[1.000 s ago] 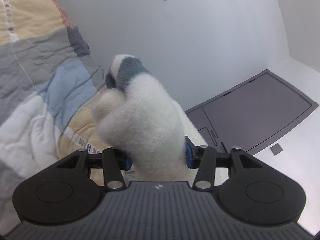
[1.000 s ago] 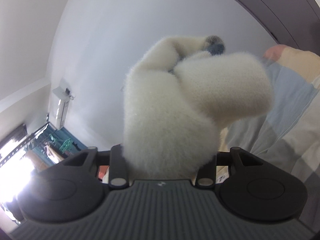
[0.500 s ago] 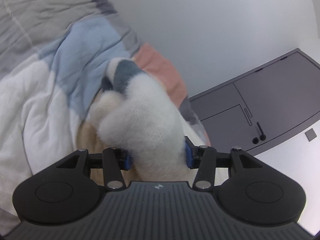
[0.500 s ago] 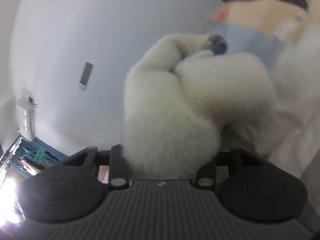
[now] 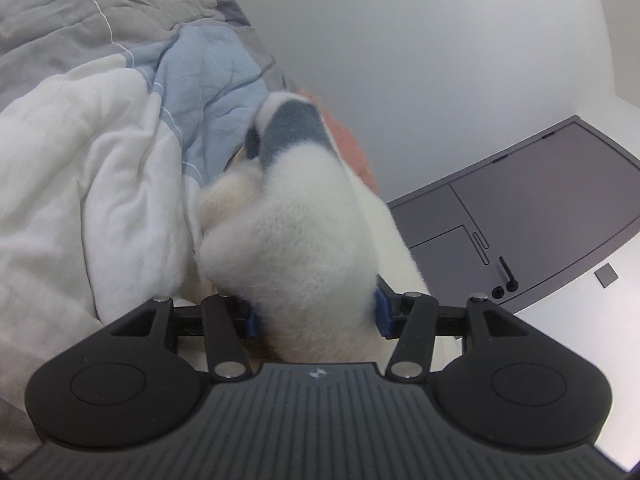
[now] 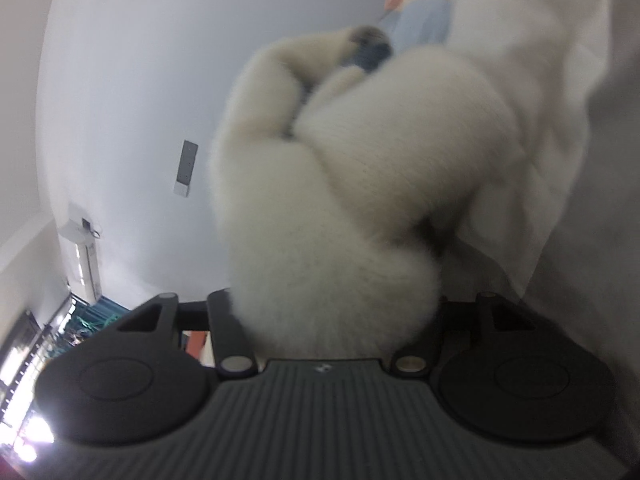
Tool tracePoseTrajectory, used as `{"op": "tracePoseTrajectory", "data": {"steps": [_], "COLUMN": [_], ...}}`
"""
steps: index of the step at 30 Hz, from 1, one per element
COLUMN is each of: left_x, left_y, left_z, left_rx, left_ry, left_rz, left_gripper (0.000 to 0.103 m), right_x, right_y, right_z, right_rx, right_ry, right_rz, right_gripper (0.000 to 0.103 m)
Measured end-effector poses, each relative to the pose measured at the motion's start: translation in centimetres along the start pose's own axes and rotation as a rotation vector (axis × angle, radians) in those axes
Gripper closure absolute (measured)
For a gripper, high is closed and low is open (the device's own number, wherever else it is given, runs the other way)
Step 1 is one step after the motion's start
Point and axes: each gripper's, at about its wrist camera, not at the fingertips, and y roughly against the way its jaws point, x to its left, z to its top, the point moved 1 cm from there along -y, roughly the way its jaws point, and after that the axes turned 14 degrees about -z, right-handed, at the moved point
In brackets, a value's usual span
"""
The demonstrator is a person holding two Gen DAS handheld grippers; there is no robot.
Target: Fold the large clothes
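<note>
A fluffy white garment with a blue-grey band (image 5: 292, 240) is bunched between the jaws of my left gripper (image 5: 316, 316), which is shut on it; its blue pads (image 5: 381, 314) press the fleece. The same white fleece (image 6: 340, 216) fills my right gripper (image 6: 332, 320), which is shut on it too; its fingertips are hidden under the fabric. Both grippers hold the garment lifted, close above a patchwork quilt (image 5: 100, 140).
The quilt, in grey, light blue, white and peach patches, covers the bed at left and shows in the right wrist view (image 6: 540, 80). A dark grey cabinet (image 5: 540, 200) lies right. A pale wall (image 6: 140, 80) carries a switch plate (image 6: 187, 168) and an air conditioner (image 6: 82, 248).
Both grippers have swung with the garment toward the quilt, which now fills more of each view. The grip on the fleece is unchanged.
</note>
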Motion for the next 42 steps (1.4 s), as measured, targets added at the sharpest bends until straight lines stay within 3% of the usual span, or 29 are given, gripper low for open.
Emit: {"op": "tracePoseTrajectory", "data": {"steps": [6, 11, 19, 25, 31, 37, 42], "left_x": [-0.9, -2.4, -11.3, -21.0, -29.0, -34.2, -36.5], "left_y": [0.5, 3.3, 8.5, 12.3, 16.7, 21.8, 25.1], "left_z": [0.4, -0.2, -0.7, -2.3, -4.2, -7.2, -10.3], "left_rx": [0.06, 0.107, 0.179, 0.174, 0.139, 0.081, 0.05], "left_ry": [0.012, -0.023, -0.27, -0.52, -0.694, -0.853, -0.956], "left_rz": [0.045, 0.097, 0.191, 0.232, 0.221, 0.207, 0.237], "left_gripper": [0.039, 0.036, 0.036, 0.036, 0.036, 0.028, 0.026], "right_x": [0.3, 0.1, 2.3, 9.3, 18.3, 23.9, 25.2], "right_y": [-0.3, 2.4, 11.2, 18.2, 25.1, 30.4, 33.3], "right_z": [0.5, -0.2, -0.7, -0.2, -2.7, -6.9, -10.8], "right_rx": [0.017, 0.045, -0.015, -0.112, -0.238, -0.279, -0.289], "right_ry": [-0.027, -0.035, 0.08, 0.26, 0.508, 0.689, 0.791], "right_rz": [-0.027, -0.059, -0.126, -0.09, -0.033, -0.001, 0.004], "right_gripper": [0.043, 0.043, 0.041, 0.041, 0.041, 0.041, 0.041]}}
